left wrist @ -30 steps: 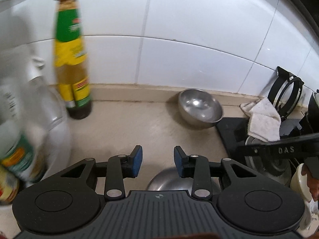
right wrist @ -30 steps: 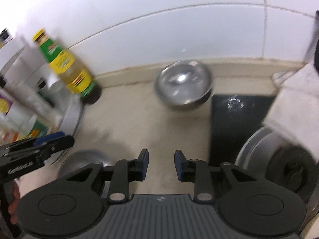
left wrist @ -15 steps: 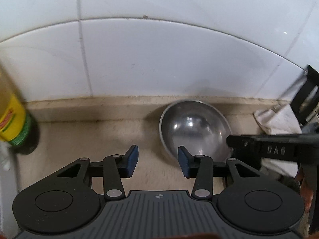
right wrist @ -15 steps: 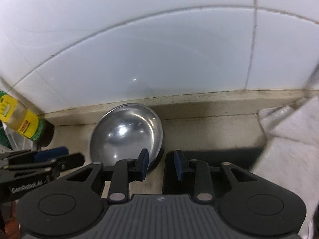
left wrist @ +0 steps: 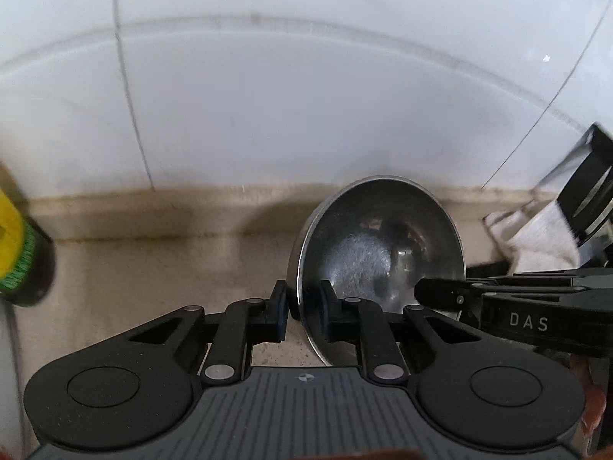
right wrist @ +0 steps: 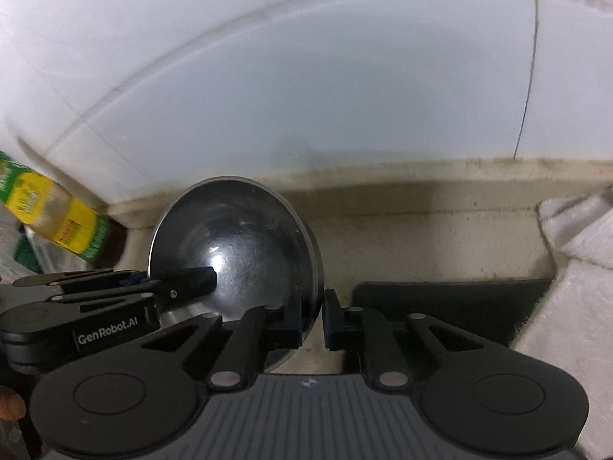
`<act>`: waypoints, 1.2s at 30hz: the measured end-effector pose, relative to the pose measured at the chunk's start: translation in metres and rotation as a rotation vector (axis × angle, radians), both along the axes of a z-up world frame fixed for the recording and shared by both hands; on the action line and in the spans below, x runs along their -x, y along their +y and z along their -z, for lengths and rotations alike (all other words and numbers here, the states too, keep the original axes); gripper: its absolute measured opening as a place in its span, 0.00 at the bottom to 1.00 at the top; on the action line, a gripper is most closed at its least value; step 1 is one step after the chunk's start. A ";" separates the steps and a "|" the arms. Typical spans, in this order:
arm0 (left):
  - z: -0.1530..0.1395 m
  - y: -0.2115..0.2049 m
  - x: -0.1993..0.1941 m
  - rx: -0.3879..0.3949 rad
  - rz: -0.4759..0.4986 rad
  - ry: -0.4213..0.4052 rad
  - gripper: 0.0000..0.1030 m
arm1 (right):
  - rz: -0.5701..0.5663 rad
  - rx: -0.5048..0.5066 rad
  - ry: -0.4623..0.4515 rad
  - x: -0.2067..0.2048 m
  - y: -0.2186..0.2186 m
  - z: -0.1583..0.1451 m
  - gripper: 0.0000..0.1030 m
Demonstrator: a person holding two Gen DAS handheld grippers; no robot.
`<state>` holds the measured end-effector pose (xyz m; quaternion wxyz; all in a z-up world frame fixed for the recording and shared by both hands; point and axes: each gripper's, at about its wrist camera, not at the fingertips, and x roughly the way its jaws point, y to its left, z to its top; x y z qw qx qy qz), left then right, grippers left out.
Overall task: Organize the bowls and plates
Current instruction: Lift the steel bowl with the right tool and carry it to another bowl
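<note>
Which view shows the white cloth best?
The right wrist view: the white cloth fills its right edge, beside the black mat. The left wrist view shows only a small piece behind the right hand-held gripper.

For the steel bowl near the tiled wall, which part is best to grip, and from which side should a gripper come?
Grip the thin rim of the steel bowl, one finger inside and one outside; the round, smooth wall gives no other hold. Come from above at its side edges, since the tiled wall stands close behind. The left gripper and the right gripper, having just closed, pinch opposite rims this way.
</note>
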<state>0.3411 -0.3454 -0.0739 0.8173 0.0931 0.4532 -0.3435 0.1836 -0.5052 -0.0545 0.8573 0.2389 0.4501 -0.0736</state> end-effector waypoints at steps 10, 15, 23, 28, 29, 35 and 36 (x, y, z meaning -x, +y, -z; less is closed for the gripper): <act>-0.057 0.048 0.045 0.058 -0.021 -0.120 0.22 | -0.040 0.081 -0.102 0.031 0.044 -0.071 0.11; -0.072 0.065 0.062 0.072 -0.031 -0.155 0.22 | -0.064 0.104 -0.124 0.051 0.071 -0.087 0.11; -0.090 0.099 0.087 0.097 -0.029 -0.189 0.23 | -0.074 0.125 -0.151 0.070 0.100 -0.103 0.11; -0.097 0.117 0.104 0.103 -0.017 -0.210 0.23 | -0.070 0.127 -0.160 0.090 0.117 -0.110 0.11; -0.098 0.121 0.108 0.105 -0.015 -0.212 0.23 | -0.068 0.129 -0.161 0.093 0.122 -0.110 0.11; -0.102 0.139 0.127 0.104 -0.002 -0.228 0.24 | -0.066 0.133 -0.165 0.110 0.143 -0.115 0.11; -0.104 0.142 0.131 0.103 0.001 -0.232 0.25 | -0.064 0.131 -0.167 0.114 0.146 -0.115 0.11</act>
